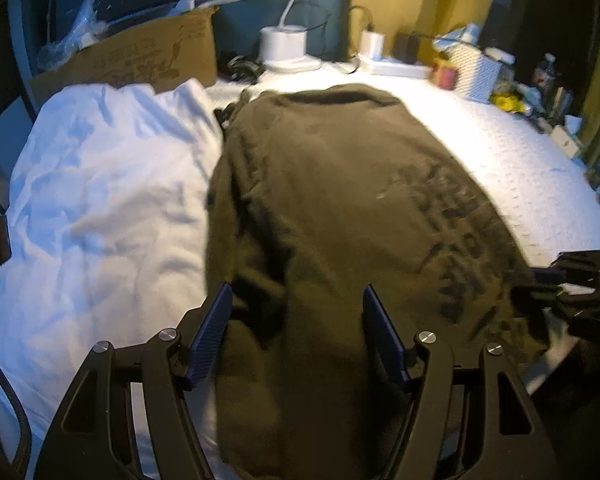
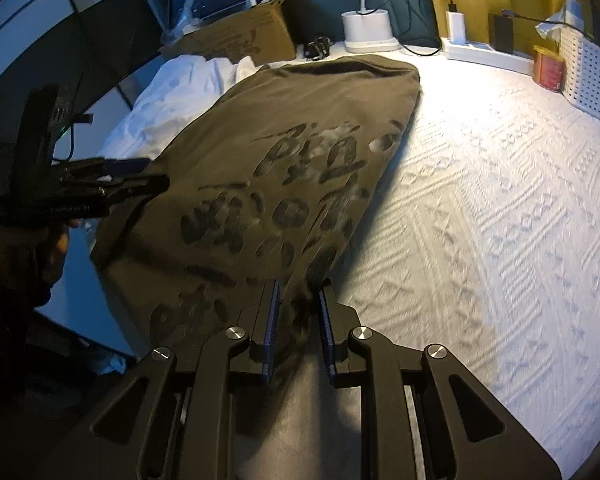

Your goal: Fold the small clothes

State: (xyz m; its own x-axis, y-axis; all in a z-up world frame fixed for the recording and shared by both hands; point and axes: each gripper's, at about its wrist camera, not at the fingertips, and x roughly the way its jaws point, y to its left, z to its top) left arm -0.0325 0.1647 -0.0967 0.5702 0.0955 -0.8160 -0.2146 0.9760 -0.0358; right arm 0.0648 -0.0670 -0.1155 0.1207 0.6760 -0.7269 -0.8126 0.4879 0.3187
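white bedspread (image 2: pixel 500 200) w/ olive tee (image 2: pixel 284 152): right tool (image 2: pixel 300 304) pinches its near edge, left tool (image 1: pixel 296 300) gapes over it (blurry).

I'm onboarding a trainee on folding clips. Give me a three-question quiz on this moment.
1. True or false: the right gripper is shut on the olive T-shirt.
2. What lies on the bed beside the T-shirt, on its left in the left wrist view? A) white cloth B) red towel C) blue jeans
3. Fill in: the left gripper has its jaws ____.

Key: 1 true; 2 A; 3 open
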